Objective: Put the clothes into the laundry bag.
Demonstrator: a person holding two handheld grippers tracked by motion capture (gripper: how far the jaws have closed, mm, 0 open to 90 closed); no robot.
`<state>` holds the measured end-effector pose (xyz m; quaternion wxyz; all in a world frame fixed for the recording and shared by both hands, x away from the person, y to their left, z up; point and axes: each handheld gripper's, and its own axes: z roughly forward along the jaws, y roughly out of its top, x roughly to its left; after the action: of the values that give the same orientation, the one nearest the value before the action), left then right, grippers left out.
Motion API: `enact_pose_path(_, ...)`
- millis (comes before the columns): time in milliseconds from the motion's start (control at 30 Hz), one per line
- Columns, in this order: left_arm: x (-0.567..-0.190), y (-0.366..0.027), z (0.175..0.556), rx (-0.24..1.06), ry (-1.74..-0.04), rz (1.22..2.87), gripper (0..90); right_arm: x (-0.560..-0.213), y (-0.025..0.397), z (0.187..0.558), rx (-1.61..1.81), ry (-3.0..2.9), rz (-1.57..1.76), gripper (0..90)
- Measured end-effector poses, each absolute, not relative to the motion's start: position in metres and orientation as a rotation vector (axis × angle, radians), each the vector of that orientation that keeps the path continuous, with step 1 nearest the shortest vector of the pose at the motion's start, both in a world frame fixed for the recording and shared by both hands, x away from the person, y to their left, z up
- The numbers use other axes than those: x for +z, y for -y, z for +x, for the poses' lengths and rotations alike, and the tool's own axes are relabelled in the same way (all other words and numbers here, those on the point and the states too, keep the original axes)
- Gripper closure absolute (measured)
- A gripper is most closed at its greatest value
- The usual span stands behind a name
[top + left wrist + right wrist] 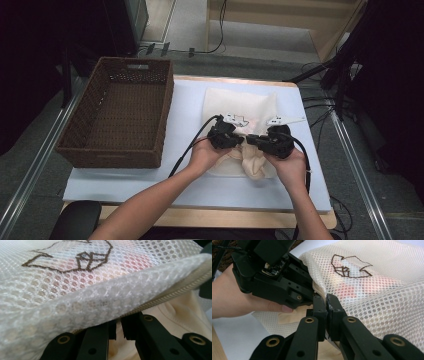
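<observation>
A cream mesh laundry bag (240,107) lies on the white table cover (150,180), just right of an empty brown wicker basket (120,112), with its zippered mouth toward the person and its closed end toward the far edge of the table, so its long axis runs near to far. A cream garment (252,162) spills out of the mouth onto the cover, between the two hands. The zipper edge (175,293) runs across the mouth from left to right, and both grippers sit on that upper lip. The left gripper (118,326) has its jaws nearly together just under the lip, seemingly pinching it. The right gripper (327,307) is clamped on the mesh rim, right beside the left one. Each is equally near, so the lip can be lifted away from the garment. A brown embroidered outline (349,266) marks the bag's upper face.
</observation>
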<state>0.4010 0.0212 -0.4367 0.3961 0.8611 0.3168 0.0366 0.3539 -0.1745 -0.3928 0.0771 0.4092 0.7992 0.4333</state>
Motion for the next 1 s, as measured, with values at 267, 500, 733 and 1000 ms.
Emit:
enact_pose_path(267, -0.424, -0.029, 0.394, 0.026, -0.782, 2.203, 77.1, -0.392, 0.177, 0.354, 1.312, -2.378, 1.227, 88.7)
enact_pose_path(500, -0.412, -0.04, 0.382, -0.027, -0.751, 2.21, 67.8, -0.391, 0.179, 0.354, 1.316, -2.373, 1.233, 88.7)
enact_pose_path(733, -0.399, -0.052, 0.368, -0.06, -0.709, 2.172, 58.6, -0.391, 0.179, 0.354, 1.314, -2.374, 1.235, 88.7)
enact_pose_path(1000, -0.391, -0.063, 0.35, -0.039, -0.668, 2.182, 53.7, -0.391, 0.179, 0.353, 1.312, -2.373, 1.233, 88.7)
